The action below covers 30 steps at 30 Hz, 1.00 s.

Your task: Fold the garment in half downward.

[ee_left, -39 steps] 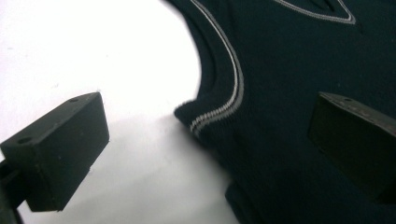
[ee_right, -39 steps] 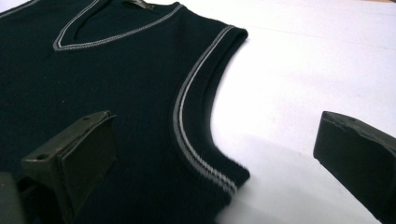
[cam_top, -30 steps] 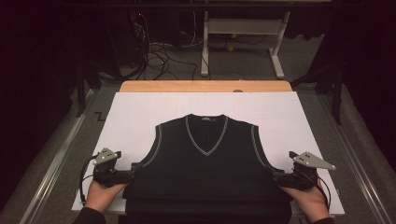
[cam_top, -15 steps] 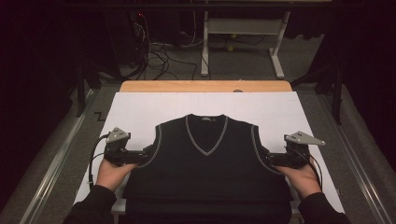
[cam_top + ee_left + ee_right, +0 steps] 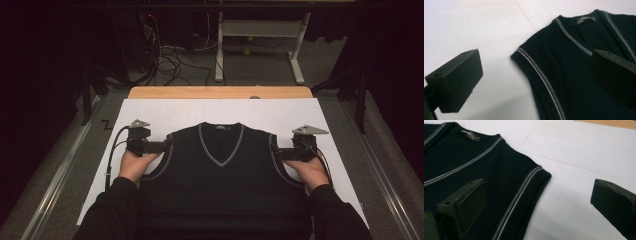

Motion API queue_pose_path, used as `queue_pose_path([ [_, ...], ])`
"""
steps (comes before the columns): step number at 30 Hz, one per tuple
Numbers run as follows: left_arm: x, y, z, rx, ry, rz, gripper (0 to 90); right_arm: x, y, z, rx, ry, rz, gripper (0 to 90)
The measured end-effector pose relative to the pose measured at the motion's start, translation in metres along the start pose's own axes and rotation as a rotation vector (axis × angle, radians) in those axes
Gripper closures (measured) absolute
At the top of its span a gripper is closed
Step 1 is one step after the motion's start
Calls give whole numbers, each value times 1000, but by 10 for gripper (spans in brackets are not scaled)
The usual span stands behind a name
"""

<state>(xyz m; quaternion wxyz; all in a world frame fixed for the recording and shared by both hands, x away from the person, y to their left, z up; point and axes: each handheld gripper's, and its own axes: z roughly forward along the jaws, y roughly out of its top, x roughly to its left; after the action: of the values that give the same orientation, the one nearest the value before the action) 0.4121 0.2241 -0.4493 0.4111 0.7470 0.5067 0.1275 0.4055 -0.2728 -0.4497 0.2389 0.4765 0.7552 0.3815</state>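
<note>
Broadly, desk (image 5: 150, 112): flat, hard, under smooth white paper.
Knitted vest (image 5: 220, 185): lay face up in the middle, dark, soft, limp and light; it would likely sag, so best pinched at both ribbed armhole edges.
Armhole trim (image 5: 534, 68): pale stripes, ribbed, firmer.
Left hand-held gripper (image 5: 534, 75): jaws wide, holding nothing.
Right hand-held gripper (image 5: 541, 200): jaws wide, holding nothing.

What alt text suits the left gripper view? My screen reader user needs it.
The left gripper has its two black jaws spread wide over the shoulder and grey-striped armhole edge of a dark sleeveless sweater, which lies flat on white paper.
</note>
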Motion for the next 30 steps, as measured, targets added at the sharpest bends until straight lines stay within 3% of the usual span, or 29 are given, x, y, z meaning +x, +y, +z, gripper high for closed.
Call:
queue_pose_path([
  [7,12,0,24,64,14,-71,10,7,13,25,65,-3,-18,73],
  [9,13,0,29,93,16,-65,77,10,17,30,69,-17,-19,165],
  [10,12,1,32,112,24,-61,107,10,19,32,62,-24,-3,195],
  [12,10,3,36,133,28,-65,140,9,22,38,102,-35,37,222],
  [14,8,6,39,144,26,-71,193,9,23,44,141,-61,30,254],
  [17,5,7,43,160,29,-101,278,6,22,49,153,-86,35,309],
  [20,1,9,45,170,60,-80,341,5,19,52,186,-85,35,365],
  [22,-1,9,45,179,61,-72,438,5,18,54,186,-78,49,386],
  [24,-4,12,47,194,71,-73,457,5,18,55,178,-75,44,420],
  [26,-6,13,48,203,71,-66,500,6,18,56,168,-67,44,480],
  [27,-7,13,48,206,63,-68,557,8,18,57,150,-67,44,555],
  [30,-9,12,49,203,60,-70,596,10,17,58,143,-64,53,629],
])
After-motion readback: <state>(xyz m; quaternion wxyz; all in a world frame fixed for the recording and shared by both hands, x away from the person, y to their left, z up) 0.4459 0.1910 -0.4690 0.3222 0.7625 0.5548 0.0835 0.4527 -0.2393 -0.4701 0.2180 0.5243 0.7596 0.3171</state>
